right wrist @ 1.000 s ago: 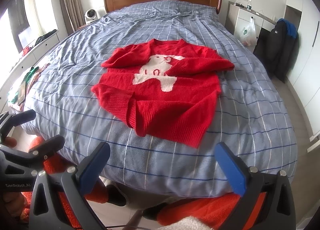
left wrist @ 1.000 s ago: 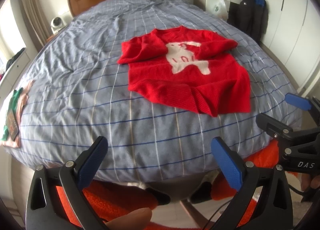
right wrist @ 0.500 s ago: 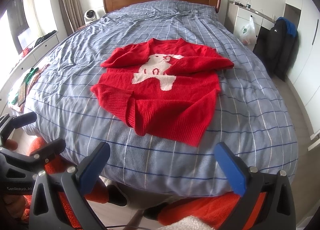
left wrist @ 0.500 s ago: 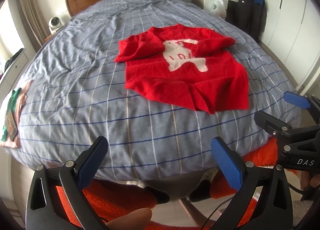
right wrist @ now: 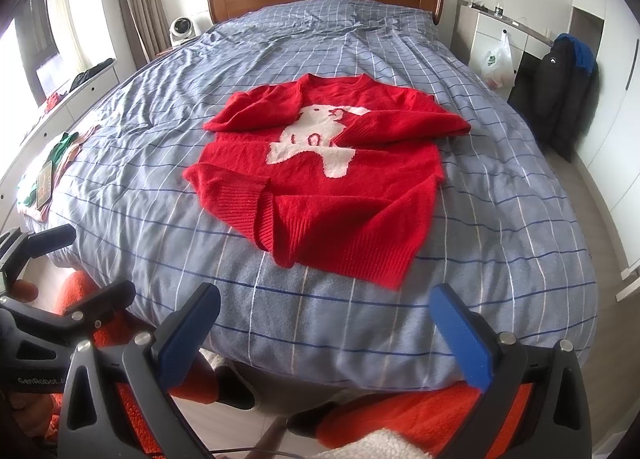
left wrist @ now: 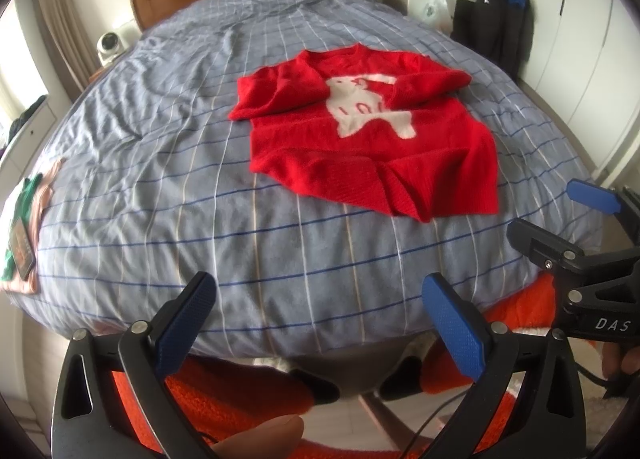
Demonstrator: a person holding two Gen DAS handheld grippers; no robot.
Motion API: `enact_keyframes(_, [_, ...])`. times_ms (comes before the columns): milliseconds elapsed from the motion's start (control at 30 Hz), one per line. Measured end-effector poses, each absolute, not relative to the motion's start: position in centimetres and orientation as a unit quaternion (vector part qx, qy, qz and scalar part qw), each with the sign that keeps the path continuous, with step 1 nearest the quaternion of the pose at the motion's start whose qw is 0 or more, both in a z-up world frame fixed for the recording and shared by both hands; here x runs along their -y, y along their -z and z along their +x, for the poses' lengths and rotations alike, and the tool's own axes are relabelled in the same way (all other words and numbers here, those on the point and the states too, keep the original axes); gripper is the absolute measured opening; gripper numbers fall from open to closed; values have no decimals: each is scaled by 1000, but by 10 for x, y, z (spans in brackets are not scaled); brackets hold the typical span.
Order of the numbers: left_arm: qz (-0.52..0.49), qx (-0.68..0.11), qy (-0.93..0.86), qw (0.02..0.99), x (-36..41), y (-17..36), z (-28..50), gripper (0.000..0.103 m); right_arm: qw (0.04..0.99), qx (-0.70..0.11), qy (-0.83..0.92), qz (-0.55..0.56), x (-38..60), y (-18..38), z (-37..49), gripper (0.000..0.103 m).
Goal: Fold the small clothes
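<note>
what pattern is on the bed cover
Grey-blue bed cover with a grid of thin white and dark blue lines; clearest in the right wrist view.

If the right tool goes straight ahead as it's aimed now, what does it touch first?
Probably the checked duvet near the bed's foot edge, bare cloth just short of the red sweater's ribbed hem. The right tool is open and empty; depth is hard to judge.

We see the bed (right wrist: 500,219) w/ blue-grey checked cover carrying a red sweater (right wrist: 320,183) mid-bed, sleeves folded across its front, and, well left of the sweater at the bed's edge, a small green-and-pink clothes pile (right wrist: 50,175).
</note>
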State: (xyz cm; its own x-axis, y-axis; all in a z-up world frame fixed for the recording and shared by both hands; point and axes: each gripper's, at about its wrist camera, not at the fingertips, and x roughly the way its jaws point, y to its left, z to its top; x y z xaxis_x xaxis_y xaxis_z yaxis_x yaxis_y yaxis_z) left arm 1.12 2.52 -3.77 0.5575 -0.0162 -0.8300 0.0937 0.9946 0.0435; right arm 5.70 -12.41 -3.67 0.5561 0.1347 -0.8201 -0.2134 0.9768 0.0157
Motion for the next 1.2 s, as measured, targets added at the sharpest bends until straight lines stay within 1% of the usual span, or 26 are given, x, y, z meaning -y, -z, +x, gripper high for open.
enact_keyframes(233, [37, -473, 32, 879, -28, 40, 11, 103, 879, -464, -100, -44, 122, 39, 56, 103])
enact_keyframes(500, [-32, -489, 2, 871, -82, 54, 27, 103, 888, -450, -82, -48, 139, 35, 58, 103])
enact_keyframes(600, [-81, -510, 10, 857, -103, 69, 47, 102, 895, -439, -68, -39, 163, 39, 64, 103])
enact_keyframes(667, [-99, -505, 32, 857, -110, 68, 65, 102, 899, -433, -60, -29, 183, 47, 74, 103])
enact_keyframes(733, [-77, -483, 63, 870, -107, 61, 90, 102, 894, -443, -68, -23, 196, 56, 89, 103])
enact_keyframes(800, [-60, -484, 56, 871, -106, 56, 114, 102, 876, -469, -112, 3, 197, 63, 110, 103])
enact_keyframes(867, [-90, -476, 49, 873, -112, 46, 126, 102, 850, -480, -214, 42, 180, 67, 133, 103])
enact_keyframes(967, [-151, -458, 54, 874, -125, 32, 116, 102, 829, -460, -316, 45, 136, 75, 161, 103])
enact_keyframes(1033, [-146, -455, 40, 878, -128, 33, 99, 102, 816, -459, -346, 63, 107, 91, 186, 103])
enact_keyframes(1133, [-120, -463, 7, 878, -140, 41, 78, 102, 800, -500, -320, 86, 79, 126, 216, 103])
enact_keyframes(1200, [-111, -472, -19, 874, -154, 51, 62, 102, 795, -505, -333, 58, 53, 136, 207, 102])
